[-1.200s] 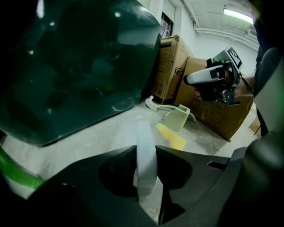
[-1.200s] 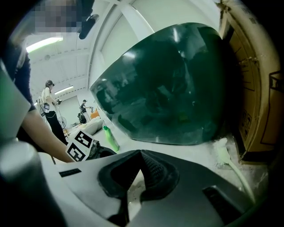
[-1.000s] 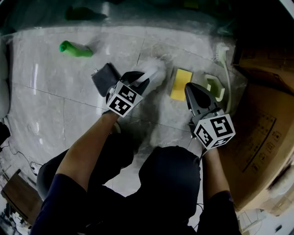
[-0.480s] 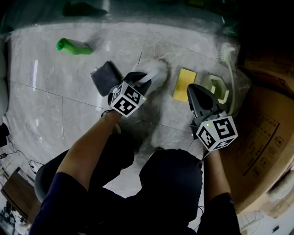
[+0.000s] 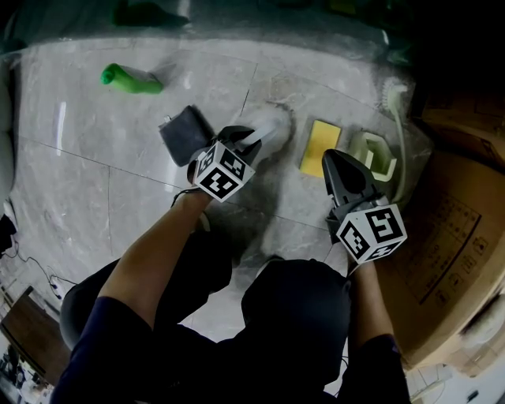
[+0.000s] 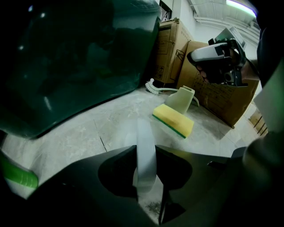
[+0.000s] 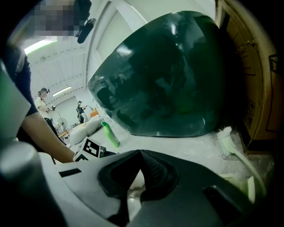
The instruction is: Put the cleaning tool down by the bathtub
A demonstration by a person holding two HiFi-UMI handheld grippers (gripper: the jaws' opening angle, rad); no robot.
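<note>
A white cleaning tool [image 5: 269, 124] hangs low over the marble floor, blurred in the head view. My left gripper [image 5: 251, 139] is shut on it. In the left gripper view the tool's flat pale strip [image 6: 144, 146] stands upright between the jaws of the left gripper [image 6: 145, 150], pinched from both sides. The dark green bathtub [image 6: 75, 57] rises just beyond, at the top of the head view [image 5: 237, 20]. My right gripper [image 5: 332, 159] hovers to the right, near the yellow sponge [image 5: 319, 147]. In its own view the right gripper [image 7: 141, 153] has its pads together with nothing between them.
A green bottle [image 5: 130, 79] lies by the tub at the left. A dark grey pad [image 5: 183, 134] sits beside my left gripper. A pale green holder [image 5: 372, 154] and a long-handled brush [image 5: 398, 118] lie at the right, against cardboard boxes [image 5: 458, 229].
My left gripper has sunk a little toward the floor, still shut on the white tool. The right gripper has stayed where it was.
</note>
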